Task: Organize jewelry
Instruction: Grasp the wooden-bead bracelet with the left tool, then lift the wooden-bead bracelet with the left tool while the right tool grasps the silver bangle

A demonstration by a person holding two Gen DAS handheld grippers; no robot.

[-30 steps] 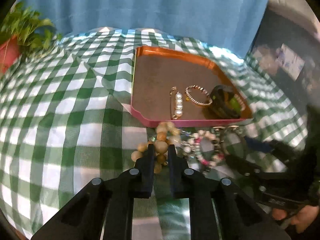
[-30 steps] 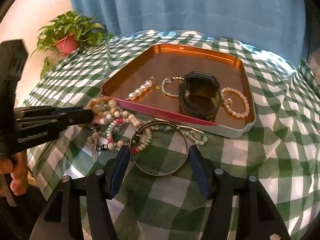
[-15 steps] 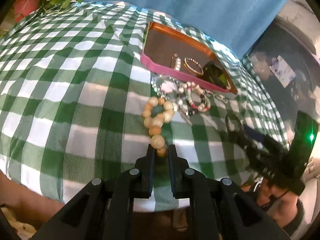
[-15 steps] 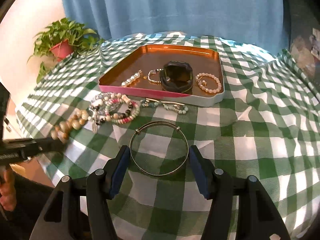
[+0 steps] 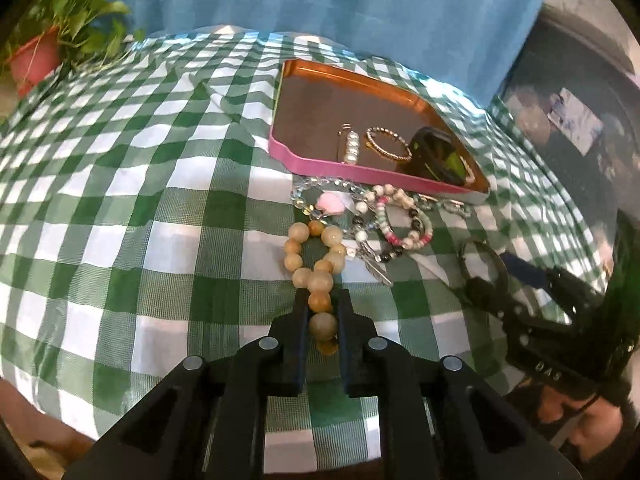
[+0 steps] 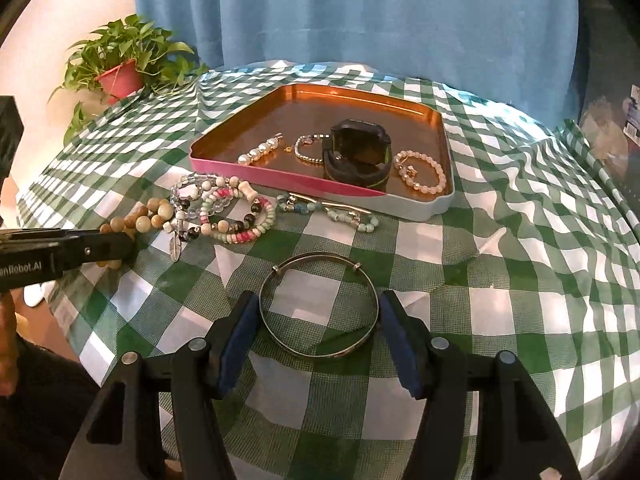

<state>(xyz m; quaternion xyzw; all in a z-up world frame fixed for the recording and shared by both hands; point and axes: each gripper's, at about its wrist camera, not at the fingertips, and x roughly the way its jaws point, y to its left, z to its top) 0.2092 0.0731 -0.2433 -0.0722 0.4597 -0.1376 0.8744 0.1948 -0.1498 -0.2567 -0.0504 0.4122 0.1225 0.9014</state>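
Left gripper (image 5: 322, 308), marked "nRobot.AI", clamps tan round-bead bracelet (image 5: 316, 264); right gripper (image 6: 318, 320) grips thin silver metal bangle (image 6: 318, 312) over green-white checked tablecloth (image 6: 500, 280), blue curtain (image 6: 360, 12) behind.

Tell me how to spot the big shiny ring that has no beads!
Find the copper tray on the checked tablecloth. Nearer the camera than the beaded bracelets lies the silver bangle, between the right claw's fingers. It alone is a plain metal hoop.
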